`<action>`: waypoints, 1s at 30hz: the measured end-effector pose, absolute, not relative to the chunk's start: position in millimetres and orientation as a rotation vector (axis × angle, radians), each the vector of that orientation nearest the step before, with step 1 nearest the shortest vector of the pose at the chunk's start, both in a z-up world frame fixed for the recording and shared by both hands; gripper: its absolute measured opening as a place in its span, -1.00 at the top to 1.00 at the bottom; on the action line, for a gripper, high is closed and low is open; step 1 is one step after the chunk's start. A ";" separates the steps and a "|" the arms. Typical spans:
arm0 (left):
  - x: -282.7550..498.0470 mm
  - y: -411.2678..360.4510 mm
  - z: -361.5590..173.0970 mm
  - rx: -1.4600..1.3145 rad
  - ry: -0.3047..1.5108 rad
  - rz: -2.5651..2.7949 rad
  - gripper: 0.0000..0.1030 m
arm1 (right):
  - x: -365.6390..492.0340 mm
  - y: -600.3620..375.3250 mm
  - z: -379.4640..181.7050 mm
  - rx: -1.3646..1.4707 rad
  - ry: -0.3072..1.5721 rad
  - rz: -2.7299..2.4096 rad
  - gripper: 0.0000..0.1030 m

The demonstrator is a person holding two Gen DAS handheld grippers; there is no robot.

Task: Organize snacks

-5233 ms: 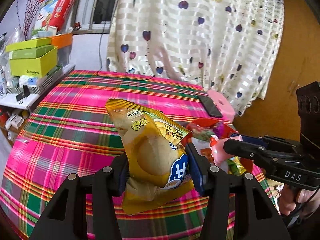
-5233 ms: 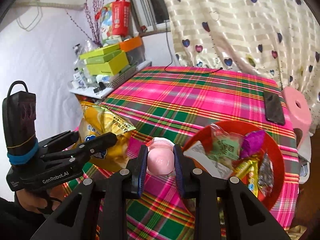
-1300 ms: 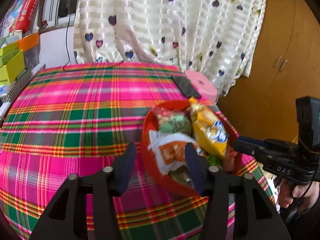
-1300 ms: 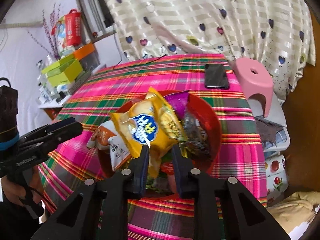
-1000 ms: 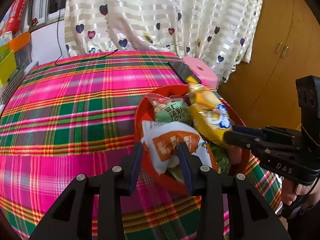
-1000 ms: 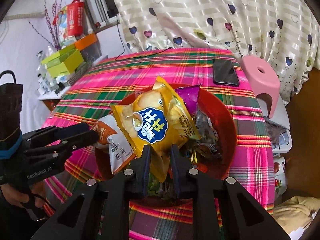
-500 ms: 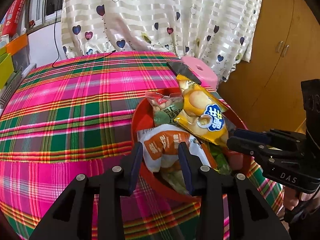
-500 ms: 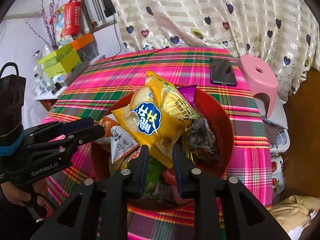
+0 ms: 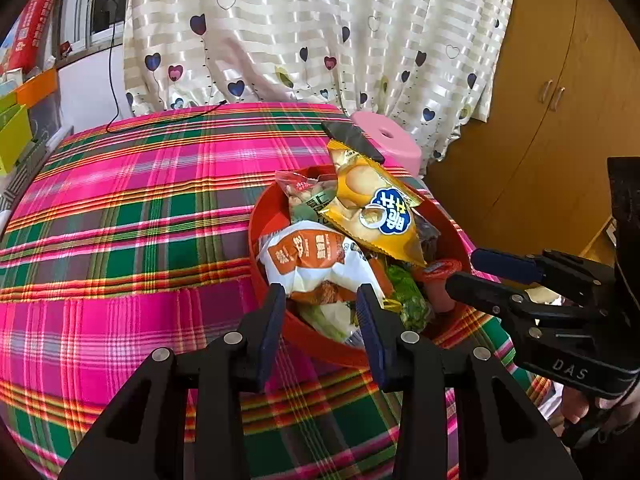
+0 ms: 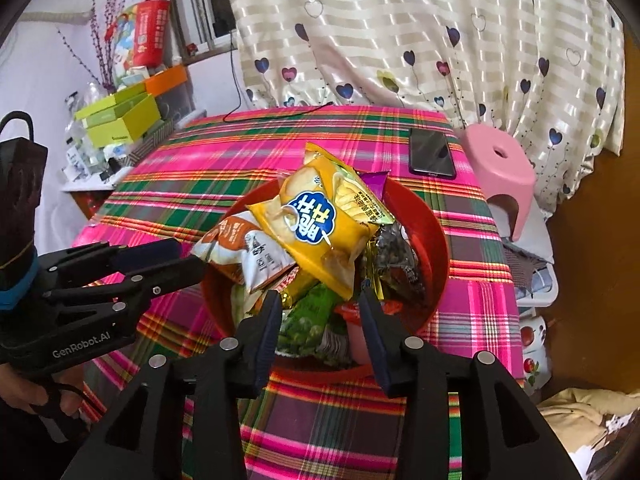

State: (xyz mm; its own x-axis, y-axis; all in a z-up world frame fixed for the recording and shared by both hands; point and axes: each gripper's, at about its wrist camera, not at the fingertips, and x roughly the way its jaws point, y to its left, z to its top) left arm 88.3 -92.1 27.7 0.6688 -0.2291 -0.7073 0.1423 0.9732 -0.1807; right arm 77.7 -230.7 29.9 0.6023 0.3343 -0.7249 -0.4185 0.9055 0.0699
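Snacks: all packets sit heaped in the red bowl [image 10: 434, 236] near the right edge of the worktop [image 9: 120, 216].
Key relation: the yellow packet [image 10: 320, 224] tops the heap, its long axis running near-to-far and tilted; it lies just beyond your right claw [image 10: 318, 312], which is the nearer one.
Left claw [image 9: 322, 312]: partly open, holding nothing, just above the orange-and-white packet [image 9: 312, 256].
Right claw: partly open, holding nothing, over the bowl's near rim.
Change: five seconds ago you held the yellow packet and a pink jelly cup clear of the bowl; both are now released into it.
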 end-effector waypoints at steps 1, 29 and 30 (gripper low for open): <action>86.1 -93.2 28.4 -0.111 0.810 -0.209 0.25 | 75.2 -230.3 30.6 -0.115 0.812 0.436 0.22; 50.3 -105.8 30.7 -0.054 0.787 -0.191 0.25 | 29.9 -229.0 29.9 -0.124 0.791 0.425 0.02; 50.6 -105.8 30.3 -0.056 0.789 -0.192 0.25 | 29.2 -228.8 29.5 -0.125 0.791 0.426 0.00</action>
State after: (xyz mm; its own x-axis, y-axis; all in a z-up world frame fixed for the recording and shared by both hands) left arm 50.6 -105.8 30.3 0.6882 -0.1921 -0.6997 0.1501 0.9811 -0.1217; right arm 29.2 -228.8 29.5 0.6233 0.3236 -0.7119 -0.4156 0.9082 0.0489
